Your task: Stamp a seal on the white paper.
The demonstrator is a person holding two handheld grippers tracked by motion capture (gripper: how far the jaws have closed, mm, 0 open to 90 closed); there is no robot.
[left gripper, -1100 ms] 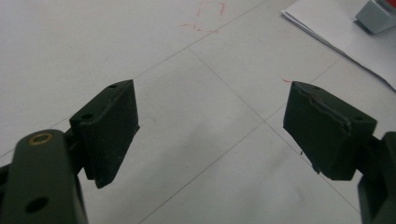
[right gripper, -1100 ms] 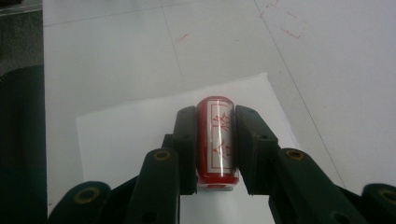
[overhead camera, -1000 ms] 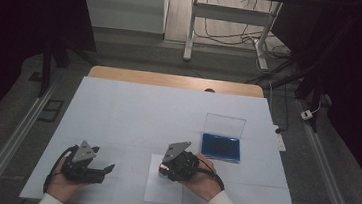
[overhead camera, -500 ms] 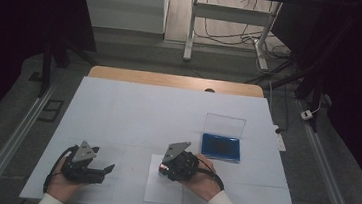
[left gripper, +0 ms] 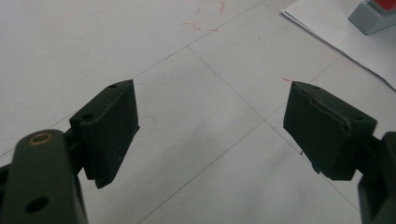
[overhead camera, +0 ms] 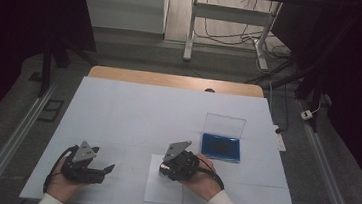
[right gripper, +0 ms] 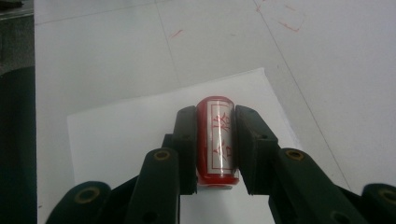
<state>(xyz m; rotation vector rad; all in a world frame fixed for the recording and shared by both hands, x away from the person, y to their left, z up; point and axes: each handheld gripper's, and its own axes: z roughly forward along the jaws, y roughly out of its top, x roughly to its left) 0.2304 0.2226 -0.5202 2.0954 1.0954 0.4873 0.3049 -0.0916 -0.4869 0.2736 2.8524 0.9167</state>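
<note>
My right gripper (right gripper: pixel 215 122) is shut on a red stamp (right gripper: pixel 216 140) with a silver label printed with red characters. The stamp lies lengthwise between the two pads, just above a white sheet of paper (right gripper: pixel 121 135). In the high view the right gripper (overhead camera: pixel 163 168) sits over the top edge of that paper (overhead camera: pixel 163 191), near the table's front middle. My left gripper (overhead camera: pixel 108 168) rests on the table at the front left, pointing right. Its jaws stand wide apart with only bare tabletop between them, as the left gripper view shows (left gripper: pixel 210 126).
An open blue ink pad case (overhead camera: pixel 221 147) with its clear lid (overhead camera: pixel 224 125) raised stands right of the stamp. The white table (overhead camera: pixel 133 112) bears faint red marks (right gripper: pixel 280 21). A grey and red object (left gripper: pixel 373 14) sits on the paper's corner (left gripper: pixel 322 21).
</note>
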